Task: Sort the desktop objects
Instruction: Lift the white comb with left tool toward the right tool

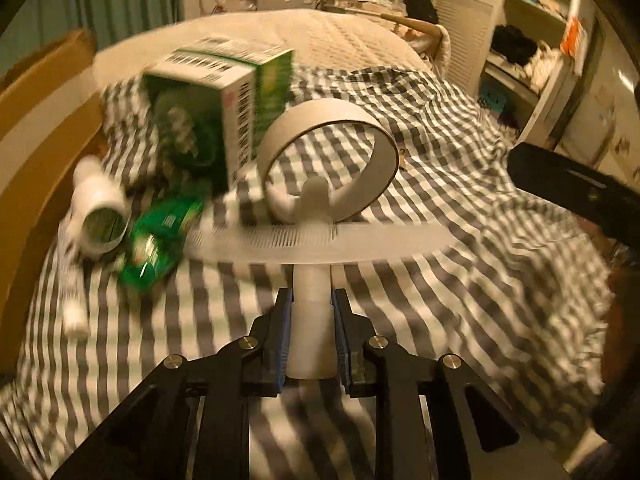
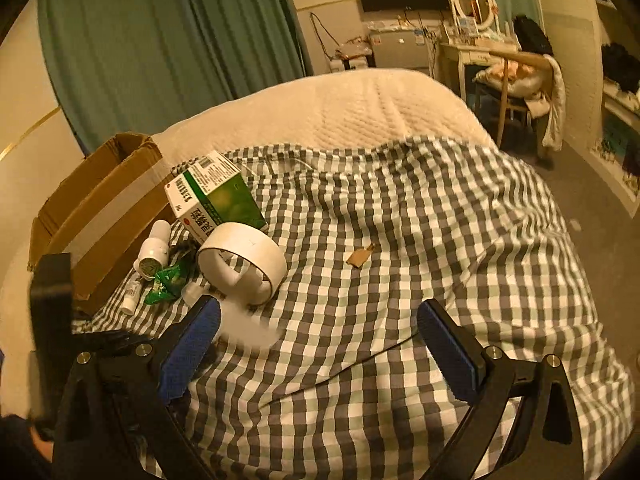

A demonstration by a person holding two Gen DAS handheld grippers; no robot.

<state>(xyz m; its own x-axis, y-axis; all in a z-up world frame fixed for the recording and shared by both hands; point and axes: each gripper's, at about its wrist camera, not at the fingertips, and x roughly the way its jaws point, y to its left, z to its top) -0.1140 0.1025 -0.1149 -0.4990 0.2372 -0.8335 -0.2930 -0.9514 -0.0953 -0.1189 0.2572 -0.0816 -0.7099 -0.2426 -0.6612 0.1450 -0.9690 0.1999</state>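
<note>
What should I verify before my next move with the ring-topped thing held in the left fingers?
1. Left gripper hold on the white ring-topped object: ok, the fingers are closed on both sides of its handle.
2. Object lifted clear of the checked cloth: cannot tell, its lower part is blurred.
3. Right gripper free to help: ok, open and empty.
4. Cardboard box open: ok, flaps up; its inside is hidden.
5. Room around the ring: not ok, the green medicine box sits right beside it, and the white bottle and green packet are close by.
</note>
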